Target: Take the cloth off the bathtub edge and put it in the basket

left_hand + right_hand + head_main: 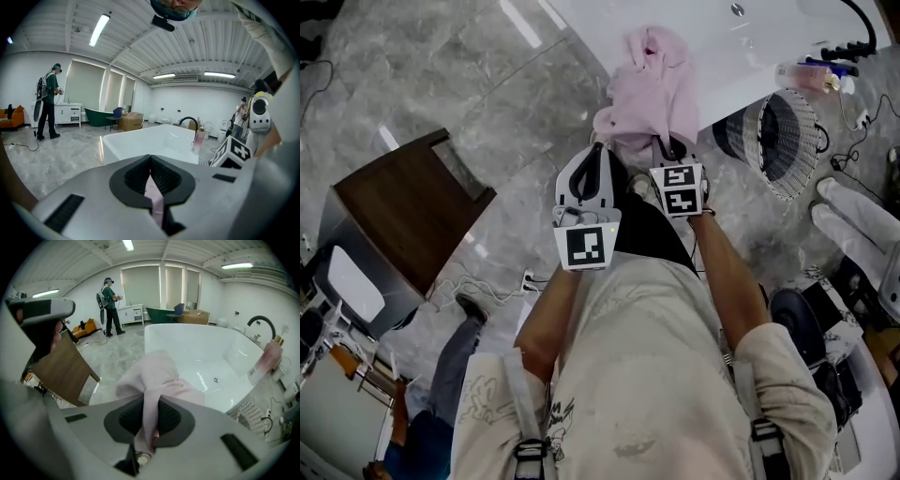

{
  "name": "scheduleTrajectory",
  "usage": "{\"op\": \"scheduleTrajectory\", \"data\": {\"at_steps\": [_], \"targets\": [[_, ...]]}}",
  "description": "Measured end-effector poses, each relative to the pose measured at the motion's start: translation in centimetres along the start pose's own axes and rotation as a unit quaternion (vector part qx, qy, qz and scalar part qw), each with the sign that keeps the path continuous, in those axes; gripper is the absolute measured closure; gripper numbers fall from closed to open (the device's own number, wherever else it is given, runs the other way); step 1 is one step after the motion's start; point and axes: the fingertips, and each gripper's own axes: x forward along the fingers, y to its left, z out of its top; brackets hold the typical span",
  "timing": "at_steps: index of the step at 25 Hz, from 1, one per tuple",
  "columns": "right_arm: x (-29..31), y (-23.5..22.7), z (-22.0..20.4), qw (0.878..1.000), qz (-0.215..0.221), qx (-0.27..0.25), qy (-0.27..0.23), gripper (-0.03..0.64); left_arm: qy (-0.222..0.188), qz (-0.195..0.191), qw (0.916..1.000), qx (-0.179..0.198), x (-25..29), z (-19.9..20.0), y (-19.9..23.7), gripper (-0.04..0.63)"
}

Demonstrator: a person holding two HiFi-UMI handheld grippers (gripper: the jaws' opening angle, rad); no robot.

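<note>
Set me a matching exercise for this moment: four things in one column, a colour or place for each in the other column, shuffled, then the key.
Things:
1. cloth
2. basket
3. bathtub
4. wooden cabinet

Descriptions:
A. white, at the top of the head view
B. dark brown, on the floor at the left
C. pink, pinched by the left gripper and the right gripper
D. wire, on the floor right of the tub

Pairs: 1-C, 2-D, 3-A, 4-B.

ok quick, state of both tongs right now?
Left tongs: closed on a fold of the pink cloth.
Right tongs: closed on the same pink cloth.
</note>
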Motion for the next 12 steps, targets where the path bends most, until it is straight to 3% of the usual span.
{"op": "scheduleTrajectory", "data": {"at_steps": [12], "targets": [[-10.1,-1.8,3.4,0.992,-0.012,0.057,-0.115,0.591,-0.048,-0.015,0.9985,0.021,-1.7,5.2,-3.3,0.592]]}}
